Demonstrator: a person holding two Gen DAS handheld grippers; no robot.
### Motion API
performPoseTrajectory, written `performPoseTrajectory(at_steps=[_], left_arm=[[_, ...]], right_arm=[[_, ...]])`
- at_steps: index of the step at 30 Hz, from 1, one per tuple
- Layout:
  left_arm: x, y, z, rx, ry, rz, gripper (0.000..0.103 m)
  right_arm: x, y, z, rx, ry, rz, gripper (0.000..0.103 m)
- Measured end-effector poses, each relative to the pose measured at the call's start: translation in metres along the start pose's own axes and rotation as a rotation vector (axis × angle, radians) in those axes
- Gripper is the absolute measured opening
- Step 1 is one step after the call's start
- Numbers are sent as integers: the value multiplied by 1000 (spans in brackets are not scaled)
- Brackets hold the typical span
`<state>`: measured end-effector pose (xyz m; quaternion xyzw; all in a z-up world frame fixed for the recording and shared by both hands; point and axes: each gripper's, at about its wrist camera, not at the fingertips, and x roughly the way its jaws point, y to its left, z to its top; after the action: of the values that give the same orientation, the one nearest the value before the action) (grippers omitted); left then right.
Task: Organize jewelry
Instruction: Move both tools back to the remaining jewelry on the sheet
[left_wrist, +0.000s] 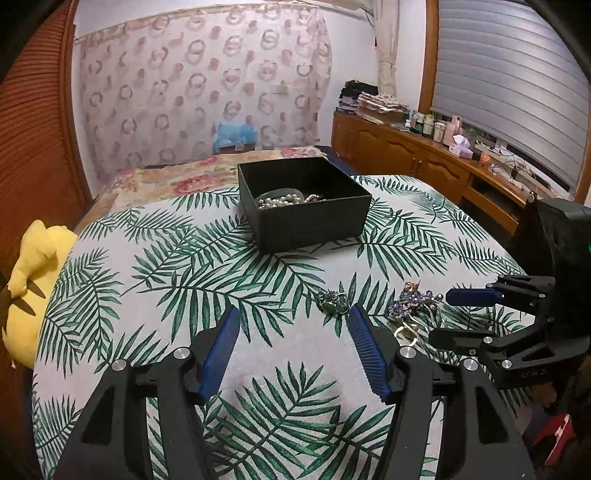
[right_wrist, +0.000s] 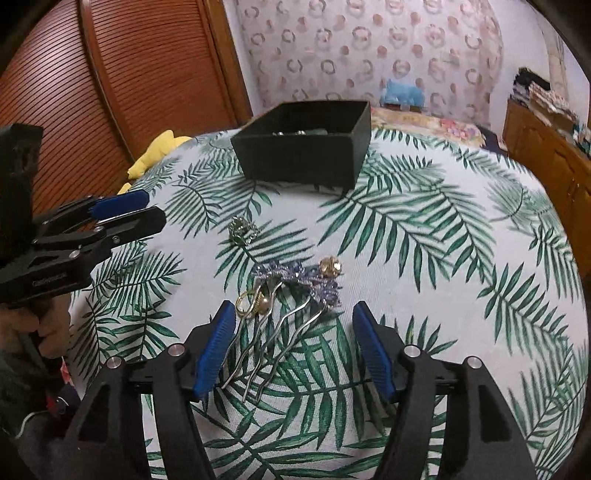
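Right gripper (right_wrist: 293, 345): jaws wide, holding nothing. The hair comb (right_wrist: 275, 314) lies directly ahead of it, wavy prongs running back into the gap between the fingers, purple beaded head at the far end, toward the black box (right_wrist: 301, 155). So the comb's long axis sits roughly along the gripper's own forward line, tilted a bit to the left at the prong tips. The prongs sit closer to the left finger than the right one.

Gold ring (right_wrist: 246, 303) touches or overlaps the comb's leftmost prong, just beside the right gripper's left finger (right_wrist: 216, 350). Gold round piece (right_wrist: 330, 266) sits at the comb's beaded head, far side. Green brooch (right_wrist: 242, 229) is apart from that cluster, between the comb and the box, off to the left.

Left gripper (left_wrist: 293, 345): also wide, empty. The brooch (left_wrist: 333, 302) is just beyond its right fingertip; the comb cluster (left_wrist: 413, 302) lies further right, nearer the right gripper (left_wrist: 456, 317).

Judgement: right is the nearer hand for the comb. Closing as aligned would squeeze across the prongs; risk of catching the ring along with it.

Box stands well beyond all loose pieces on the palm-print cloth (right_wrist: 424, 258), open-topped, pearl strand (left_wrist: 284, 201) already inside. Carry path from comb to box is straight ahead.
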<state>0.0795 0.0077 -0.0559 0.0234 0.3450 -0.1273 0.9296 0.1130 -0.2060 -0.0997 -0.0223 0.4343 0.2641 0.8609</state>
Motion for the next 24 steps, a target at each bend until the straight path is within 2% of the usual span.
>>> performPoseTrajectory(at_steps=[6,17,19,21,24], left_arm=[[0,4,-1,-11,-3,7,59],[1,4,-3,-8,-1,4,59],[1,4,-3,-7,-1,3,59],[1,4,-3,-2,0,2,59],[3,2,-6,-1,5,-1,59]], right_arm=[[12,3,12,-8,16,12,70],[28,18,23,-83,9,-74,70],[27,17,22,-80,5,-80,67],[25,14,21,-69,-6,-85,59],[23,9,20,-55,-12,-61,58]])
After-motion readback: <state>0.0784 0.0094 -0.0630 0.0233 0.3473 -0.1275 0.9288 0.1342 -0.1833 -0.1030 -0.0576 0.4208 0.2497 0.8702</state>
